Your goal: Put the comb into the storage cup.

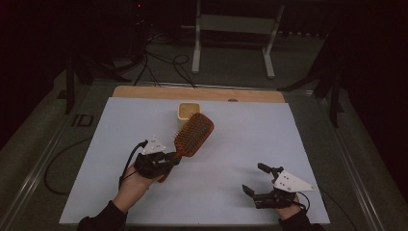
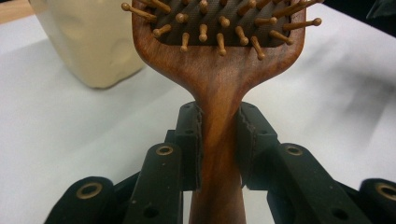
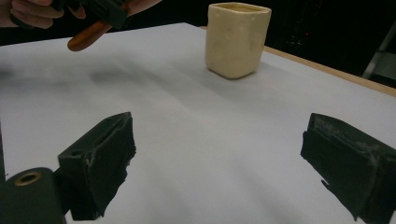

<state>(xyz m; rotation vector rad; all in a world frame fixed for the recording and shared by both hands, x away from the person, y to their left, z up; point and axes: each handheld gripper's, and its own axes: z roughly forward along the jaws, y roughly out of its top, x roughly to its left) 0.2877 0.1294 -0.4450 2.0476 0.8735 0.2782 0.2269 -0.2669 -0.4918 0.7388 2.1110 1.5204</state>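
Note:
A wooden paddle hairbrush (image 1: 193,134) with wooden pins is held off the white sheet, its head slanting toward a cream square cup (image 1: 188,111). My left gripper (image 1: 169,159) is shut on the brush's handle (image 2: 219,140), with a pad pressed on each side of the neck. The cup (image 2: 93,42) stands just beyond the brush head, upright. At the front right my right gripper (image 1: 255,179) rests low over the sheet, jaws wide apart, with nothing between its pads (image 3: 107,154). From there I see the cup (image 3: 237,39) and the handle's end (image 3: 88,37) in the other hand.
The white sheet (image 1: 250,139) covers a wooden table whose far edge (image 1: 144,91) shows behind the cup. Cables and a white metal frame (image 1: 235,29) lie on the floor beyond. Open sheet stretches between the two hands.

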